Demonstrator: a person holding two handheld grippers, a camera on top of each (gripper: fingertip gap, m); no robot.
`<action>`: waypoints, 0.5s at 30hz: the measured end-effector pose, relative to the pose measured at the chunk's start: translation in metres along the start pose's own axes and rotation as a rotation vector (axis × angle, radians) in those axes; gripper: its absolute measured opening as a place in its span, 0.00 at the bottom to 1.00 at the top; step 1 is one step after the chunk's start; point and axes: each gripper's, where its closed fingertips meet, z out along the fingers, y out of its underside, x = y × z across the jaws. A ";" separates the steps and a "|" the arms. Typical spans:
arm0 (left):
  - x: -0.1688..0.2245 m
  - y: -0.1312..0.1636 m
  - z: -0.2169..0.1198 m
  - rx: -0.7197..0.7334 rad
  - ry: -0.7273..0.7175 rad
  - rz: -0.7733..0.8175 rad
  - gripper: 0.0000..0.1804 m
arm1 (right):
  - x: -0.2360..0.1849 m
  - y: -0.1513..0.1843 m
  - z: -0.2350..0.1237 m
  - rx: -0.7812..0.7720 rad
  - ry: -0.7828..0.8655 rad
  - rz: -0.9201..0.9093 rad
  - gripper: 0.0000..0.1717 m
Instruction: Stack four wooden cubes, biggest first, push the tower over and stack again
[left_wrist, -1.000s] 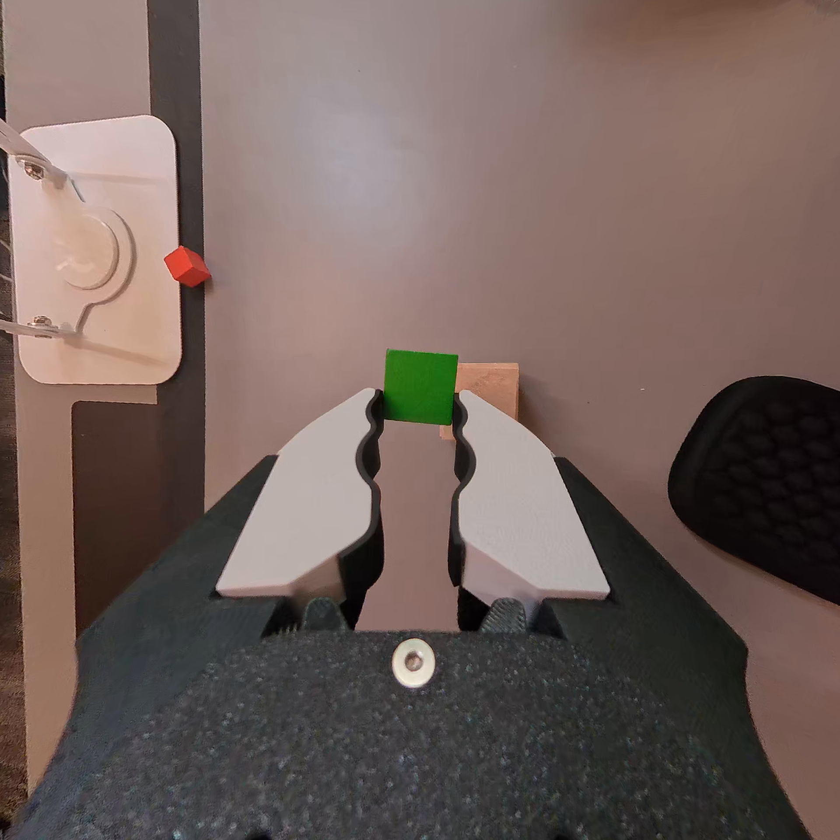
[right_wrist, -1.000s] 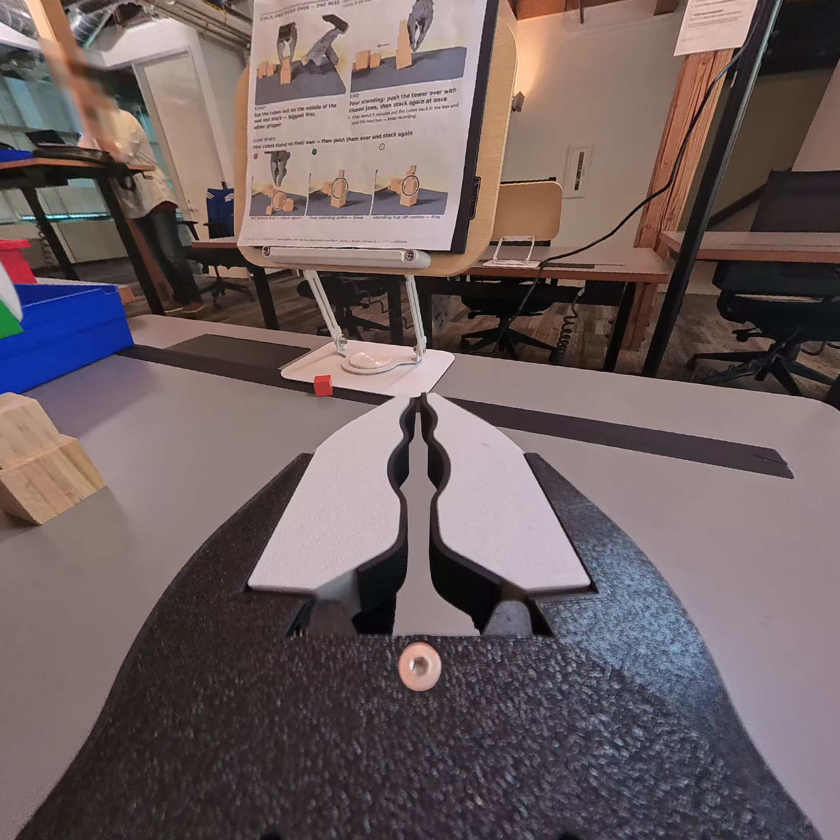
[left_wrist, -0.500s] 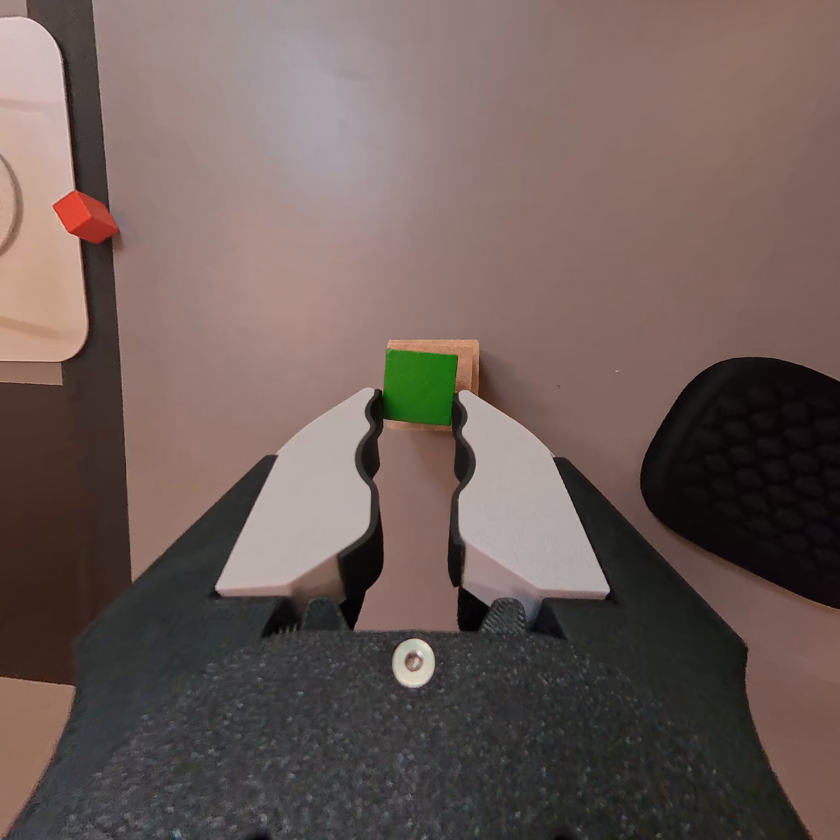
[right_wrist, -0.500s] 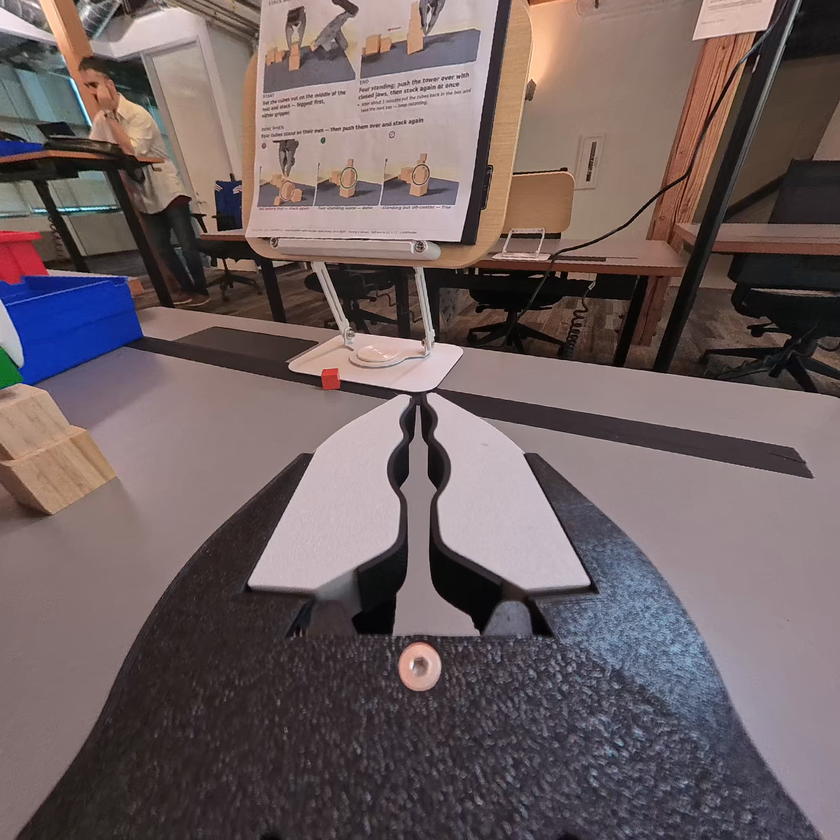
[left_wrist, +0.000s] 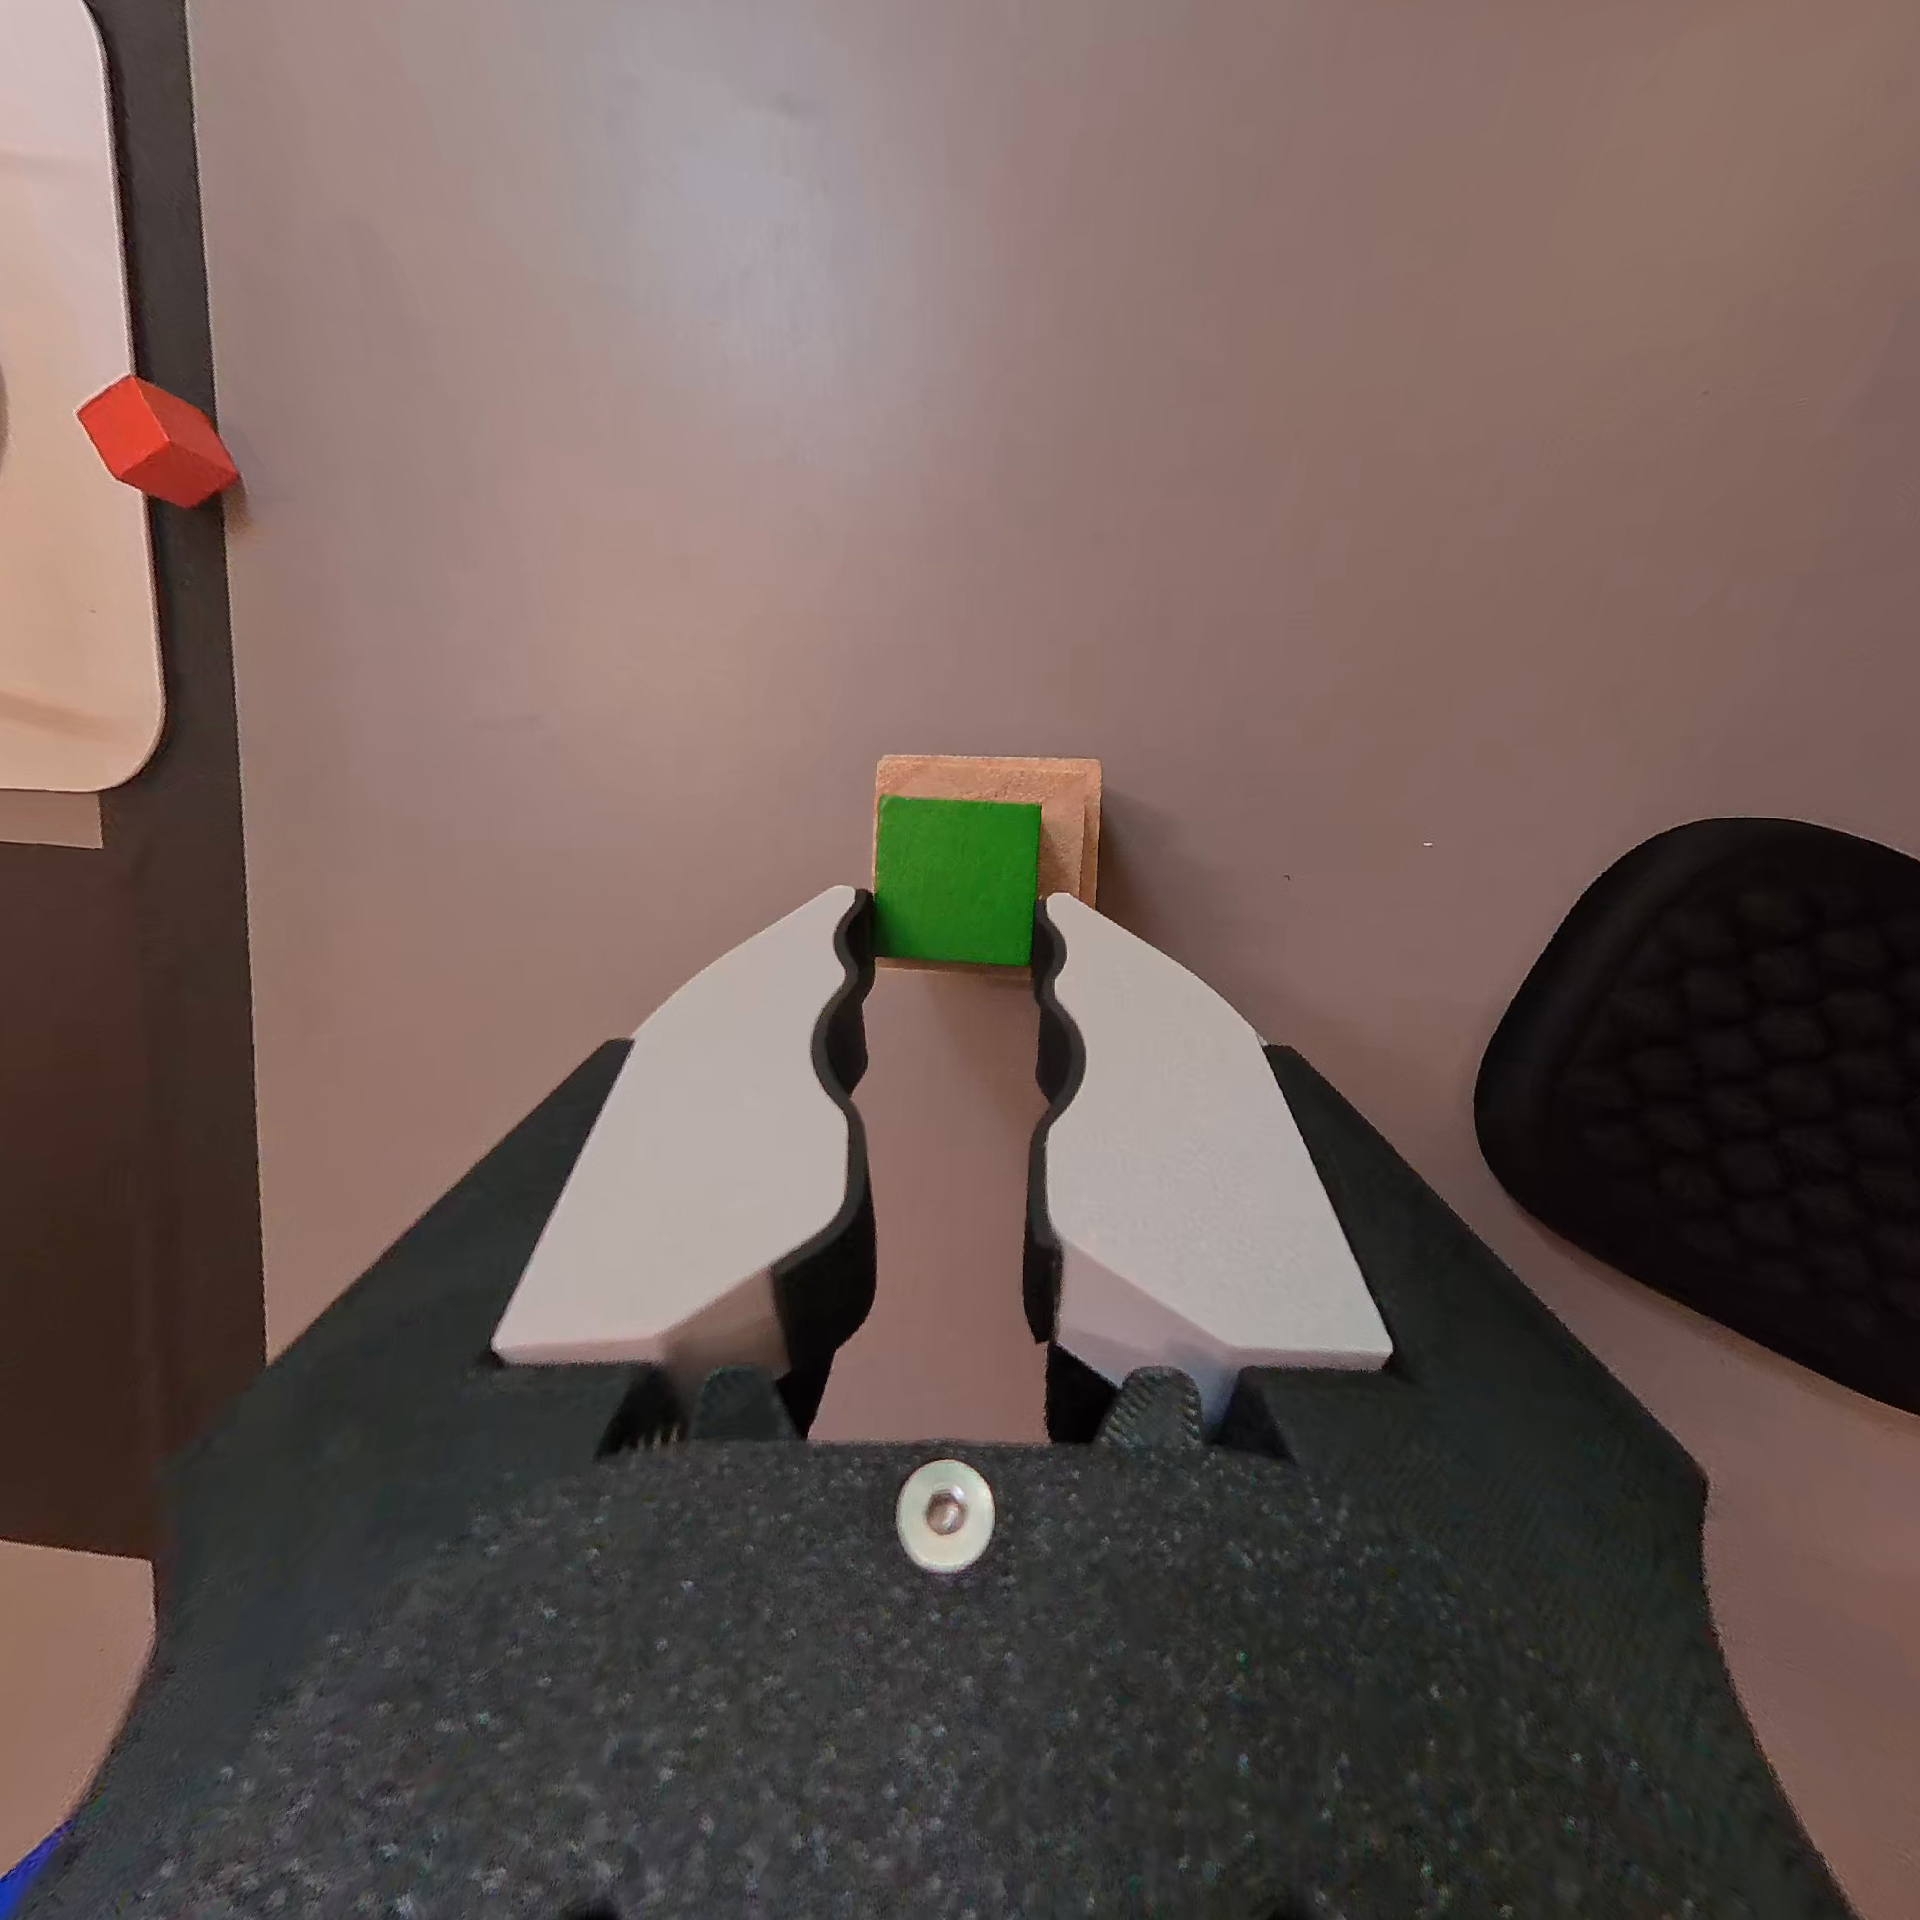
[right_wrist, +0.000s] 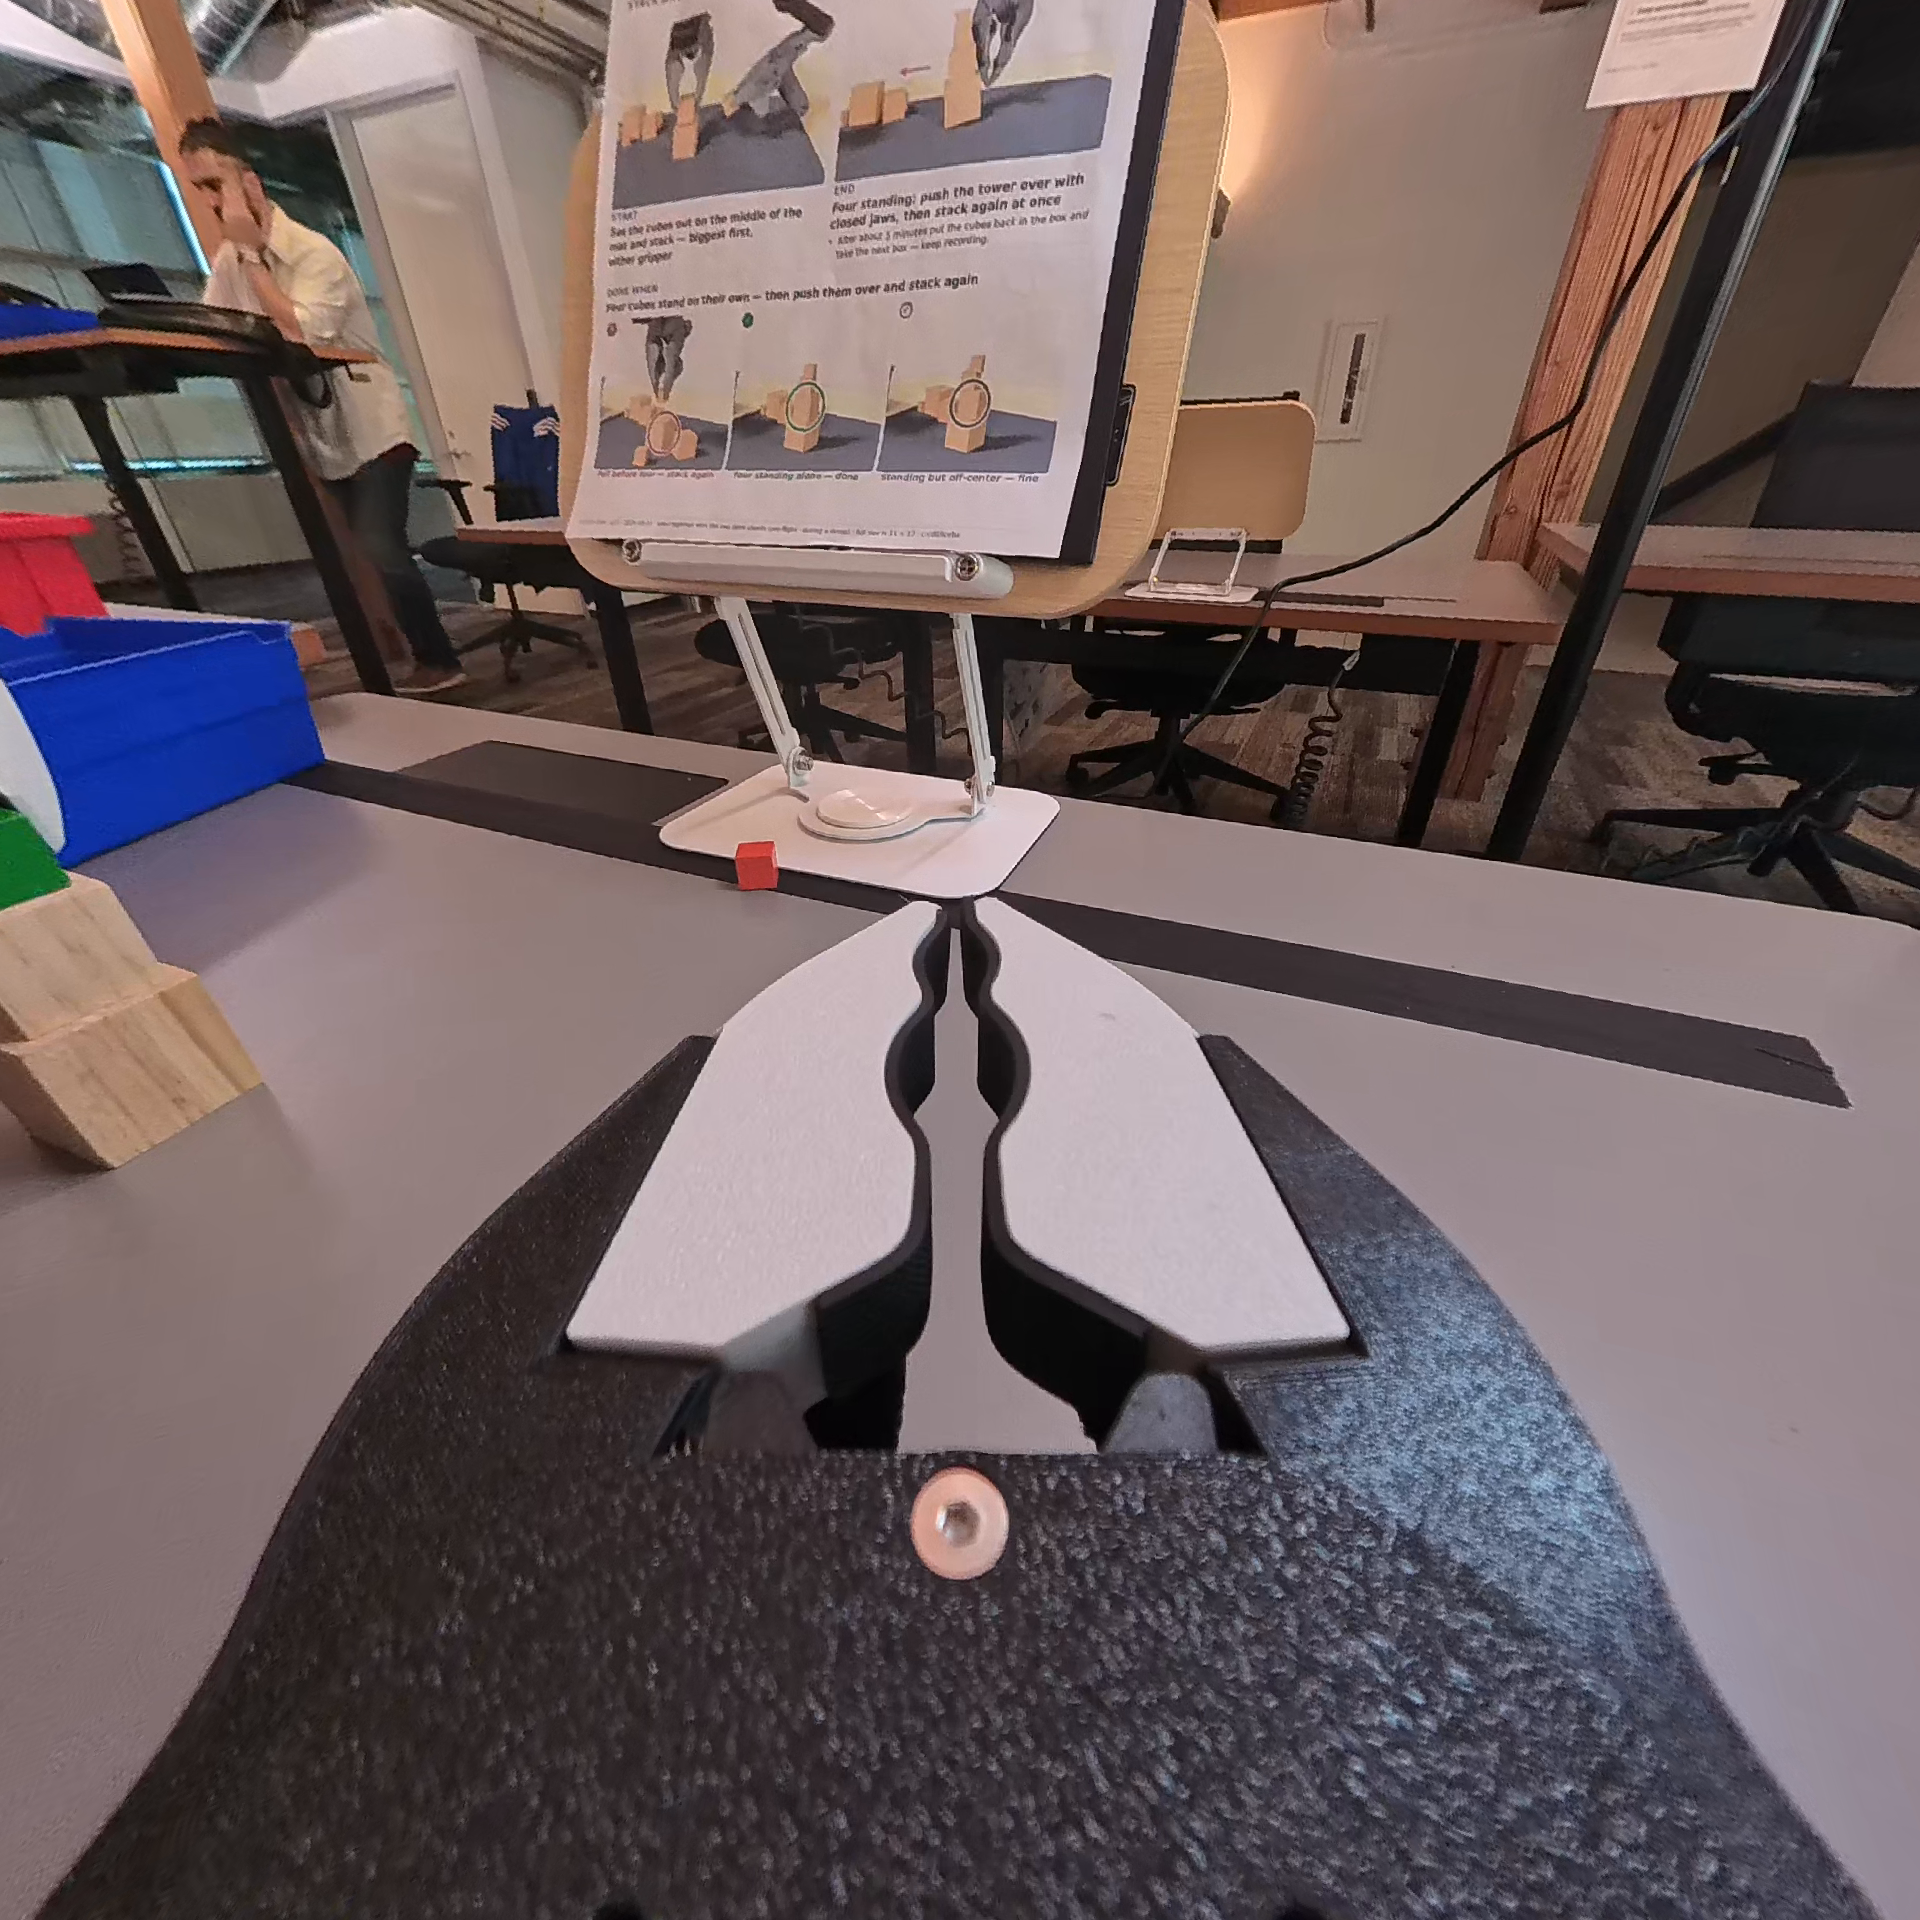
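- Since a second ago the green cube (left_wrist: 956, 881) has come over the wooden blocks (left_wrist: 1070, 831), clamped between the left gripper (left_wrist: 951, 914) fingers.
- Right gripper (right_wrist: 956, 914) fingers together (nothing between), above the bench (right_wrist: 520, 987).

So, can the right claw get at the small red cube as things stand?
Probably yes. The red cube stands alone by the white stand base, ahead and slightly left of the right claw, with bare grey table between. The claw is shut, so it must open first.
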 end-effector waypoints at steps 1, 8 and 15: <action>0.000 0.000 0.000 0.001 0.000 -0.002 0.16 | 0.000 0.000 0.000 0.000 0.000 0.000 0.01; 0.000 0.000 -0.003 0.012 -0.004 -0.006 0.17 | 0.000 0.000 0.000 0.000 0.001 -0.001 0.01; 0.002 -0.014 -0.024 0.082 0.042 0.027 0.20 | 0.000 0.000 0.000 0.000 0.000 0.001 0.01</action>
